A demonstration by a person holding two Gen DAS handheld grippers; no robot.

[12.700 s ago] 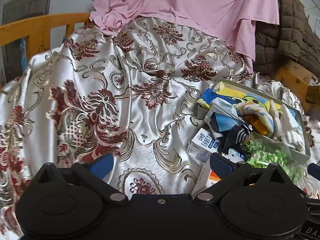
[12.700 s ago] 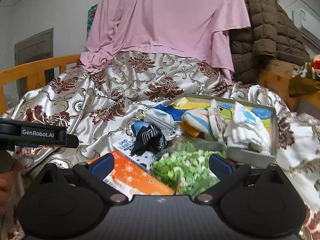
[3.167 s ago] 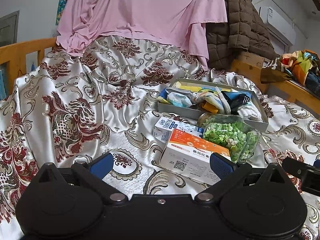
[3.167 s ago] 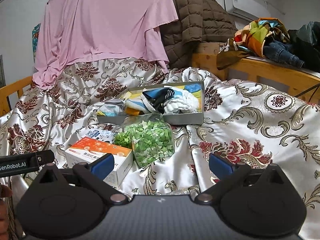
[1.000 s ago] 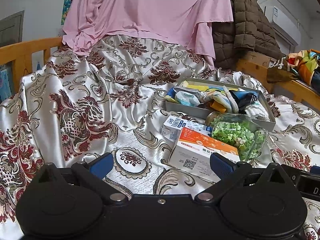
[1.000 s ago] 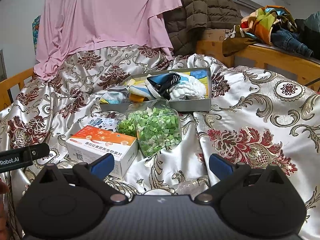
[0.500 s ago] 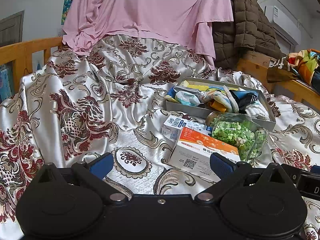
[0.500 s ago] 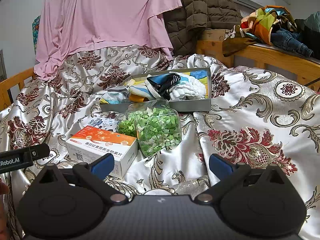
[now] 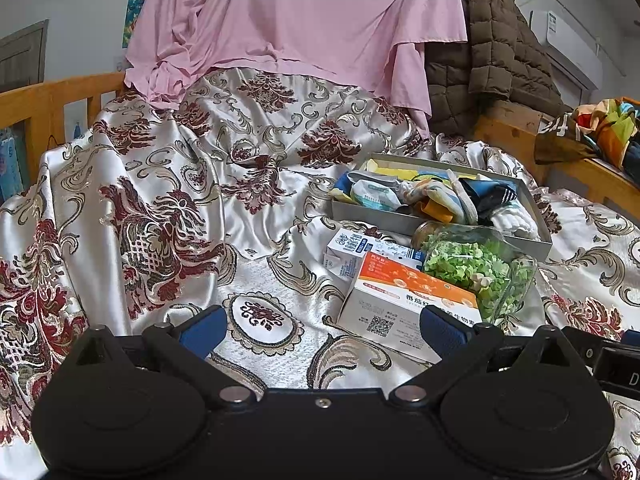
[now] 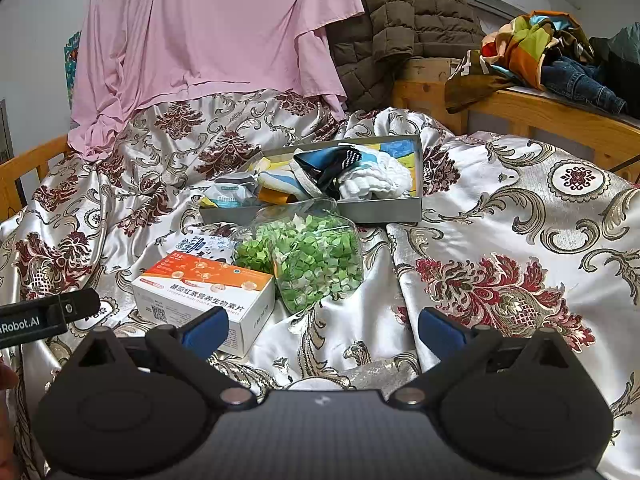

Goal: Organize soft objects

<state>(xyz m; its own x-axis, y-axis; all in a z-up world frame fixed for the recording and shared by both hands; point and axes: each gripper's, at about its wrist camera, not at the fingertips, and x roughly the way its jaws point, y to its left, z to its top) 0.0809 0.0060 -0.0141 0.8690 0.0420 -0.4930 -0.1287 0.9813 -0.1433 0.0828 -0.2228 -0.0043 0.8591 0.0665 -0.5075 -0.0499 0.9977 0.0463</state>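
Observation:
A grey tray (image 9: 404,222) (image 10: 380,210) lies on the patterned bedspread and holds several soft items: a dark striped sock (image 10: 340,160), a white cloth (image 10: 376,186), a blue-and-white cloth (image 9: 448,196) and a white packet (image 9: 374,196). My left gripper (image 9: 322,326) is open and empty, low over the bedspread in front of the boxes. My right gripper (image 10: 322,324) is open too, with nothing between its fingers, short of the green bag.
In front of the tray lie a clear bag of green pieces (image 10: 312,252) (image 9: 476,268), an orange-and-white box (image 9: 404,300) (image 10: 208,292) and a blue-and-white carton (image 9: 352,254). A pink sheet (image 9: 296,28) and a brown jacket (image 10: 404,12) hang behind. Wooden rails (image 10: 532,116) border the bed.
Over the last second almost nothing moved. Since 12.7 s ago both grippers have drawn back from the pile, and the dark sock that lay by the boxes is now in the tray.

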